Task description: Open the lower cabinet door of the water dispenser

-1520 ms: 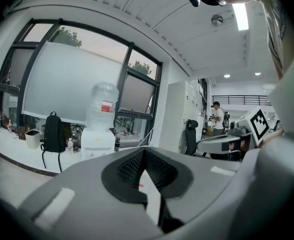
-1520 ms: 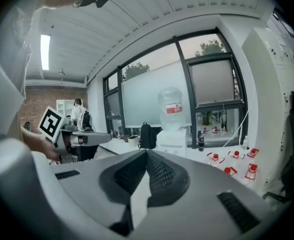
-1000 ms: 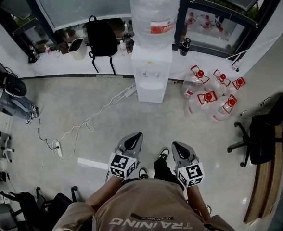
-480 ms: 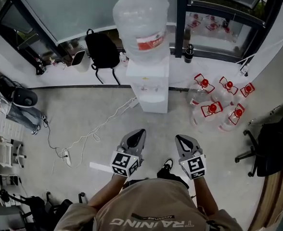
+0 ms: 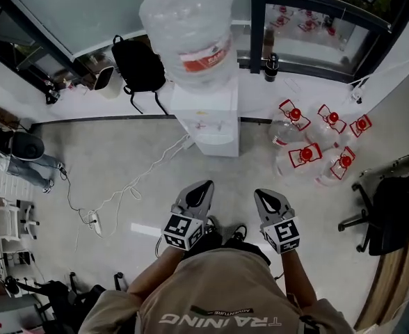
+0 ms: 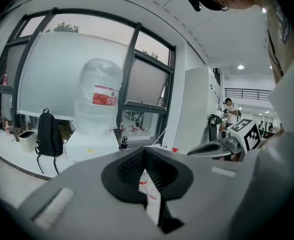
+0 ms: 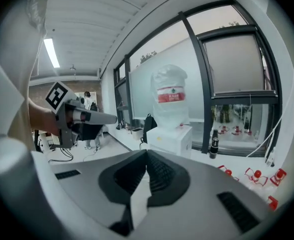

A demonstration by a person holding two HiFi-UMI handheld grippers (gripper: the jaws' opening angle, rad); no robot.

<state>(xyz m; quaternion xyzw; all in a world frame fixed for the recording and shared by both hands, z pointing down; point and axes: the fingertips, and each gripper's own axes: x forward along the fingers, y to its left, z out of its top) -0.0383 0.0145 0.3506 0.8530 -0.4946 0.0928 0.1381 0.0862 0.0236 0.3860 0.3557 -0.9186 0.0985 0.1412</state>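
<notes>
Head view: we hold the left gripper (image 5: 204, 186) and the right gripper (image 5: 261, 195) at lower centre, both with fingers pressed together and empty. The water dispenser (image 5: 208, 117) stands at upper centre, well apart from them.

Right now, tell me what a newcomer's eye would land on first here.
The white water dispenser with its big clear bottle stands against the window wall. Red-capped jugs cluster on the floor to its right. Nearest the camera, the left gripper and right gripper point toward it, both shut and empty.
</notes>
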